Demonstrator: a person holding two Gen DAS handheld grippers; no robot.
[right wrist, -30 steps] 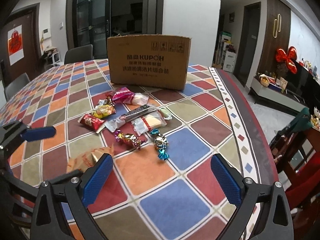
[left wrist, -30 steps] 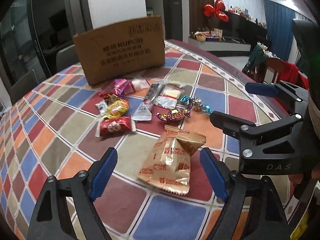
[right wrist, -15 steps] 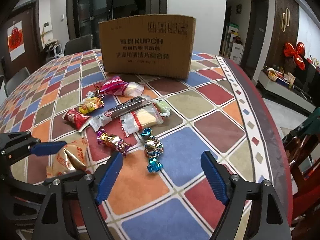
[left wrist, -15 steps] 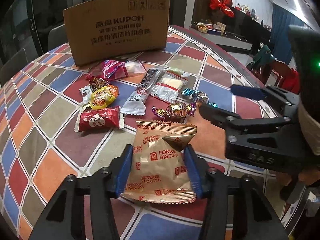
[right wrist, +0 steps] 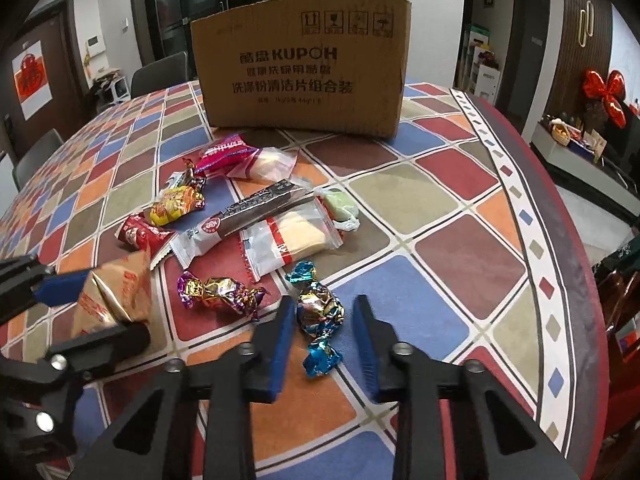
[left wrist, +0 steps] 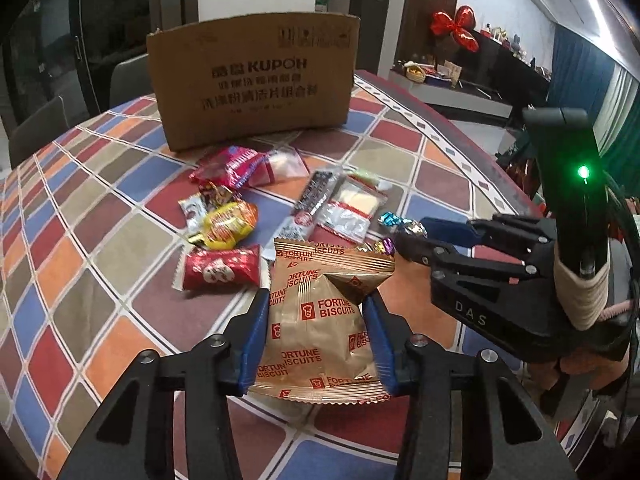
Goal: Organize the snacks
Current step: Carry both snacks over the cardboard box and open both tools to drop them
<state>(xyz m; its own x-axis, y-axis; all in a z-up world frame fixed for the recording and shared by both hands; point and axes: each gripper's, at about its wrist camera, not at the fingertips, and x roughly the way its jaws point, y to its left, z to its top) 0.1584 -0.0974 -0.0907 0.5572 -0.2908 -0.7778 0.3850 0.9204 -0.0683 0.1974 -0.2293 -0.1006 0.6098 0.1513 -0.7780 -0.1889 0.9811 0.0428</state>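
My left gripper [left wrist: 316, 340] is shut on a gold Fortune Biscuits packet [left wrist: 320, 312], which also shows at the left of the right wrist view [right wrist: 116, 296]. My right gripper [right wrist: 322, 324] has its blue pads on either side of a blue-and-gold foil candy [right wrist: 320, 312] that lies on the tablecloth; the pads are close to it but I cannot tell if they touch. A purple-and-gold foil candy [right wrist: 218, 292] lies just left of it. Several more wrapped snacks [right wrist: 240, 208] lie in a loose pile further back.
A cardboard box [right wrist: 300, 76] stands upright behind the snacks, its inside hidden. The checkered tablecloth [right wrist: 440, 200] covers a round table whose edge [right wrist: 560, 220] curves along the right. Chairs stand beyond the far left edge.
My left gripper closed on the Fortune Biscuits packet. My right gripper moved forward and down and narrowed around the blue-and-gold candy.
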